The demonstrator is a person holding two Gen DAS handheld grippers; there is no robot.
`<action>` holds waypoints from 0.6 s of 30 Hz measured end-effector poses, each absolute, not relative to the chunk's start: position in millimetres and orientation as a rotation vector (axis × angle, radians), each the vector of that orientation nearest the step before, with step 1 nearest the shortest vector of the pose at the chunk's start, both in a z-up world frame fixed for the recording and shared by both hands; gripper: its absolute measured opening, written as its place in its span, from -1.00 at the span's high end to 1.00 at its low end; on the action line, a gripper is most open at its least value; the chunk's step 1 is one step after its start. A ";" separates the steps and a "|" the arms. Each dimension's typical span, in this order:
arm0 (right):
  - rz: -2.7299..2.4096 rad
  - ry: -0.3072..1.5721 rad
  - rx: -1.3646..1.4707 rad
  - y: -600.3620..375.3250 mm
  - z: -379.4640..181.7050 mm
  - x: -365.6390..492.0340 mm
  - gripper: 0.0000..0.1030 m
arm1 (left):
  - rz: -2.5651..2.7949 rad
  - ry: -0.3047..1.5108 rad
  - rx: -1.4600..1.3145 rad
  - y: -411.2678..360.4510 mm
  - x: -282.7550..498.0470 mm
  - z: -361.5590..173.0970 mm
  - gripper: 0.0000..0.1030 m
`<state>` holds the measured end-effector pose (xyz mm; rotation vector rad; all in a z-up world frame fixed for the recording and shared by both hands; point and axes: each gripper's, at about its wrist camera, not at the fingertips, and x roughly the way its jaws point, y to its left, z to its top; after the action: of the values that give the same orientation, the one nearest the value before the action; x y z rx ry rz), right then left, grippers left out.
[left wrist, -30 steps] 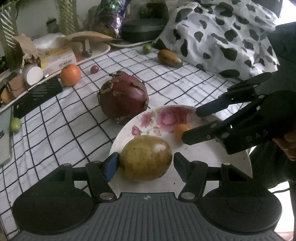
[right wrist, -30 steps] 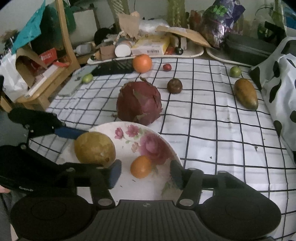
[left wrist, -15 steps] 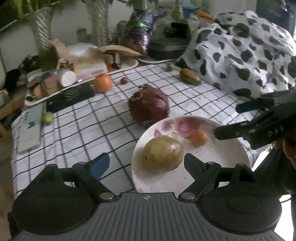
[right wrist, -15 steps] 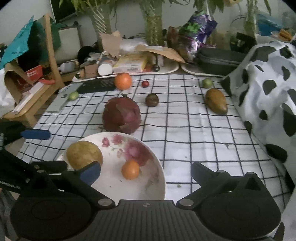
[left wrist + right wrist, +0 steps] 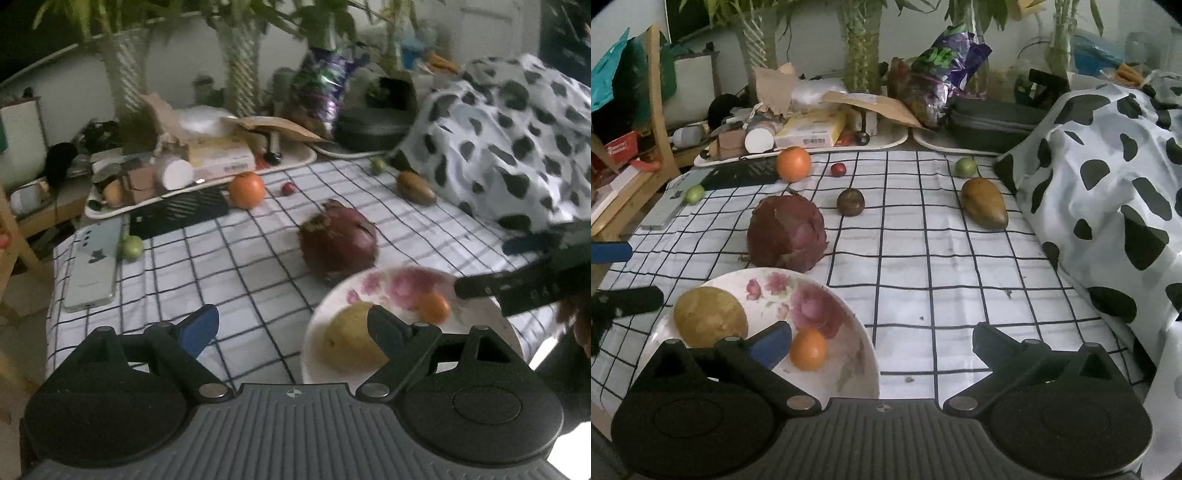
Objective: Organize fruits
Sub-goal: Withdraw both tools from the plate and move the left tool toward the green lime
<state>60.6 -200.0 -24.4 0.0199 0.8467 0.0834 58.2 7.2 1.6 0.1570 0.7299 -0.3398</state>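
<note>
A floral plate [image 5: 849, 354] [image 5: 317, 321] at the table's near edge holds a round yellow-brown fruit [image 5: 709, 315] [image 5: 349, 332] and a small orange fruit [image 5: 808, 349] [image 5: 433, 307]. A dark red dragon fruit [image 5: 786, 232] [image 5: 338, 242] lies just behind the plate. On the checked cloth lie an orange [image 5: 793, 163] [image 5: 246, 190], a dark passion fruit [image 5: 850, 201], a mango [image 5: 984, 208] [image 5: 415, 187], two green fruits [image 5: 965, 167] [image 5: 694, 193] and a small red fruit [image 5: 838, 169]. My left gripper [image 5: 291, 328] is open and empty, left of the plate. My right gripper [image 5: 882, 339] is open and empty, right of the plate.
A phone [image 5: 94, 266] and a black flat object [image 5: 179, 214] lie at the cloth's left. Cluttered trays [image 5: 812, 144] with boxes, a dark case [image 5: 993, 118] and plant pots line the back. A cow-print cloth [image 5: 1108, 177] rises at the right.
My left gripper let go of the yellow-brown fruit on the plate, opened wide and drew back to the left. My right gripper opened wider and drew back to the right.
</note>
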 end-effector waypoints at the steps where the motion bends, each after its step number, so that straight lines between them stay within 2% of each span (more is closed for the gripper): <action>1: 0.082 0.849 0.019 -199.1 -25.3 61.4 -1.00 | -0.328 0.728 0.148 9.7 59.5 1.8 -0.70; 18: 0.029 0.791 -0.029 -200.4 -19.6 72.4 -1.00 | -0.234 0.728 0.105 27.1 79.5 10.2 -0.70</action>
<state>72.4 -200.4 -19.6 -0.0289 0.7912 0.0288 79.5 27.1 10.2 0.1052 0.7275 -0.2337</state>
